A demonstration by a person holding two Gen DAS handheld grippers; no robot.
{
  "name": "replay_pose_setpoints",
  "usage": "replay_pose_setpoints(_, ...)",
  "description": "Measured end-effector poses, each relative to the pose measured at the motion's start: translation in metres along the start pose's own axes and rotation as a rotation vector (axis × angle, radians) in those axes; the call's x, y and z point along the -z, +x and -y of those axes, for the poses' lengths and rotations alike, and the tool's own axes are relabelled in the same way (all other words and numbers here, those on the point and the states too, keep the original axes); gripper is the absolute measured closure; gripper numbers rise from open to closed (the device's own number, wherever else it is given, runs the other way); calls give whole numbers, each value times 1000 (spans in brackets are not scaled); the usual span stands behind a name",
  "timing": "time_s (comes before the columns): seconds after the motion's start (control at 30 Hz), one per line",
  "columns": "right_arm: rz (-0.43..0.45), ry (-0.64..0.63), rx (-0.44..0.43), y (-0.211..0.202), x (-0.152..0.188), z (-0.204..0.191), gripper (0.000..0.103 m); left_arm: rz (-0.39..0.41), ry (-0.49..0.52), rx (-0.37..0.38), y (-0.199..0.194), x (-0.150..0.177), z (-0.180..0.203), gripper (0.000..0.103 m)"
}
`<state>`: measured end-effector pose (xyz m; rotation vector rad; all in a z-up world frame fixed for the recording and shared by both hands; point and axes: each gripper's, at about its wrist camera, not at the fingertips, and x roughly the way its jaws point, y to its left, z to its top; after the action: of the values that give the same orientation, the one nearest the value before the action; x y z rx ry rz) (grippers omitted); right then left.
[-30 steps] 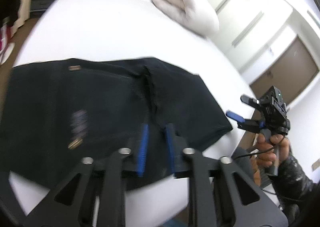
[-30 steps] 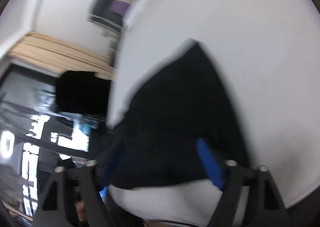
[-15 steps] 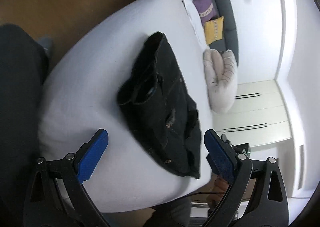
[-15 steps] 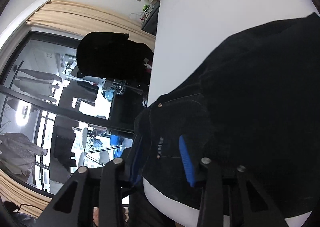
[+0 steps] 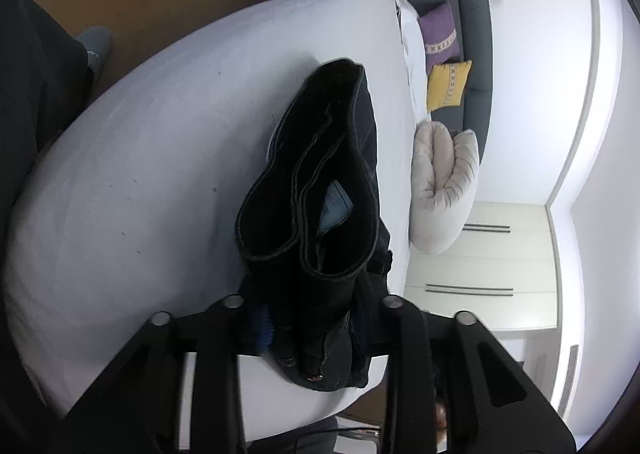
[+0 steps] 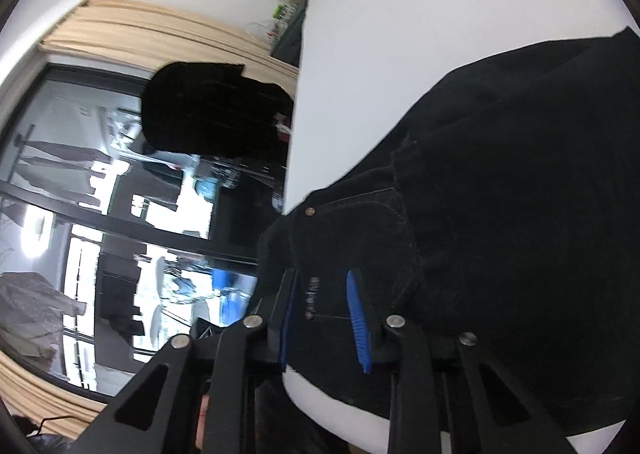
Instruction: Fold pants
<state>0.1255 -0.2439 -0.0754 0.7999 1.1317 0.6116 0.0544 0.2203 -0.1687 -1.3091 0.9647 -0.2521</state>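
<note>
Black pants (image 5: 332, 181) lie folded on the white bed (image 5: 140, 173), the open waistband facing my left wrist camera. My left gripper (image 5: 316, 318) is closing on their near end. The fabric bulges between the fingers; one blue pad (image 5: 262, 328) shows and the other is hidden by cloth. In the right wrist view the pants (image 6: 500, 173) fill the right side. My right gripper (image 6: 324, 318) is closing on their edge near a rivet, with cloth between both blue pads (image 6: 358, 322).
A pale grey pillow (image 5: 444, 181) lies at the bed's far side, before a dark sofa with a purple cushion (image 5: 440, 33) and a yellow cushion (image 5: 448, 83). A person's dark leg (image 5: 32, 93) stands left. Large windows (image 6: 120, 254) and beige curtains (image 6: 160, 33) are beyond the bed's edge.
The left gripper rolled, opened wide, then came down and closed on the pants' near end. The right gripper narrowed onto the pants' edge and has stayed there.
</note>
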Motion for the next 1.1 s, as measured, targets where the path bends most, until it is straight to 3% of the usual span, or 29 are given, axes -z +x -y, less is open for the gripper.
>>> replay_pose_setpoints(0.23,-130,-27,205,40,-27,9,86,31,126,-38,-2,4,27,83)
replay_pose_setpoints(0.3,-159,-4,277,50,-32,24,91,40,181,-57,-2,6,40,84)
replay_pose_setpoints(0.33,-175,-9,321,56,-32,30,99,44,208,-66,-2,7,47,84)
replay_pose_setpoints(0.37,-184,-10,330,60,-31,35,103,44,223,-69,-2,8,52,84)
replay_pose_setpoints(0.67,-110,-78,353,66,-14,35,103,63,481,-111,12,32,134,84)
replay_pose_setpoints(0.77,-112,-54,281,54,-19,35,103,43,607,-119,29,53,175,84)
replay_pose_setpoints(0.83,-50,-30,194,26,-25,34,81,27,701,-125,40,73,204,84)
replay_pose_setpoints(0.9,48,1,80,-9,-32,38,37,2,795,-136,61,93,230,84)
replay_pose_setpoints(1.0,87,23,-79,-48,-42,42,25,-89,942,-161,113,131,268,84)
replay_pose_setpoints(1.1,72,11,-149,-69,-50,53,21,-210,1104,-195,180,181,285,84)
